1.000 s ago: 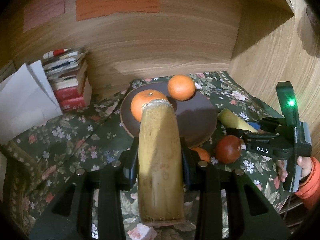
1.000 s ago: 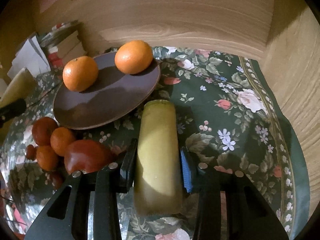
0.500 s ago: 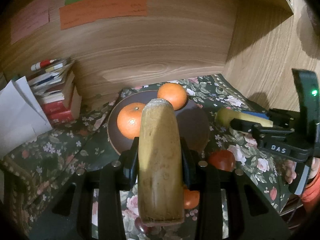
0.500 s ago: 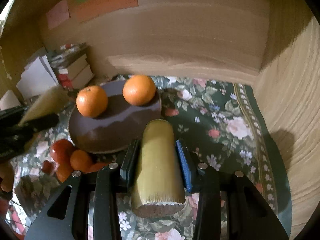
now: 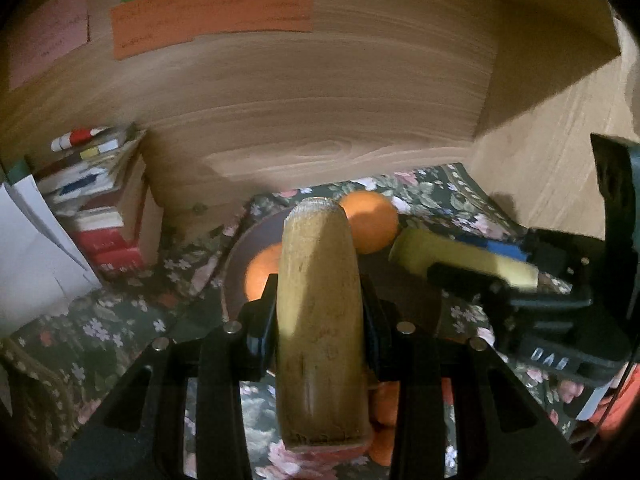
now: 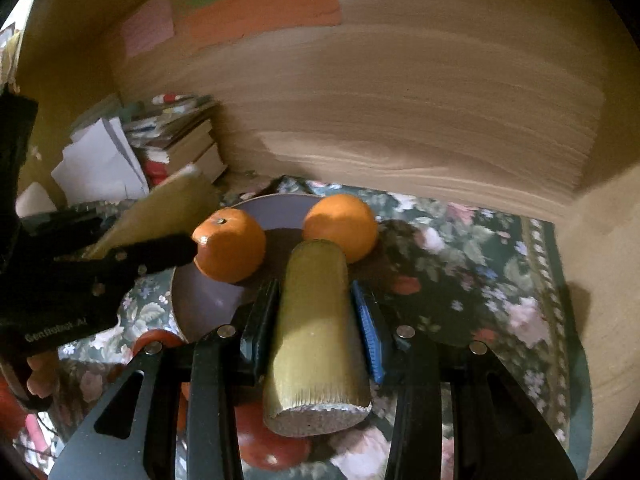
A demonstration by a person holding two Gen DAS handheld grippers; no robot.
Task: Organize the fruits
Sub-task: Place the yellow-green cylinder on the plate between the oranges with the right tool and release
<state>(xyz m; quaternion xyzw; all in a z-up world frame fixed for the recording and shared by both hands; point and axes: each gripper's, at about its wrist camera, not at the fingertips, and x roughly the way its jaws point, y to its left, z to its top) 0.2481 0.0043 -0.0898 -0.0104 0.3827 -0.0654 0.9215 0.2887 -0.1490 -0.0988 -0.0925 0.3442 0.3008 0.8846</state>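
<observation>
My left gripper (image 5: 318, 296) is shut on a brown-yellow cut fruit piece (image 5: 320, 340), held in the air and pointing at the dark plate (image 5: 236, 264). My right gripper (image 6: 316, 304) is shut on a paler yellow cut piece (image 6: 316, 340), also off the cloth. Two oranges (image 6: 230, 244) (image 6: 340, 226) lie on the plate (image 6: 276, 204). Each gripper shows in the other's view: the right one (image 5: 468, 260) with its piece (image 5: 432, 250) to the right, the left one (image 6: 132, 232) with its piece (image 6: 168, 208) to the left. A red fruit (image 6: 272, 444) lies below the right gripper.
A floral cloth (image 6: 480, 280) covers the table. Stacked books (image 5: 108, 220) and white paper (image 5: 32, 264) stand at the back left. Wooden walls close the back and right side. Small oranges (image 5: 384, 400) lie near the plate's front. A person's hand (image 6: 40, 372) holds the left gripper.
Both grippers have pulled back and up from the plate with their pieces still held, so more wall shows. The right one lifted its piece off the cloth and came closer to the left one.
</observation>
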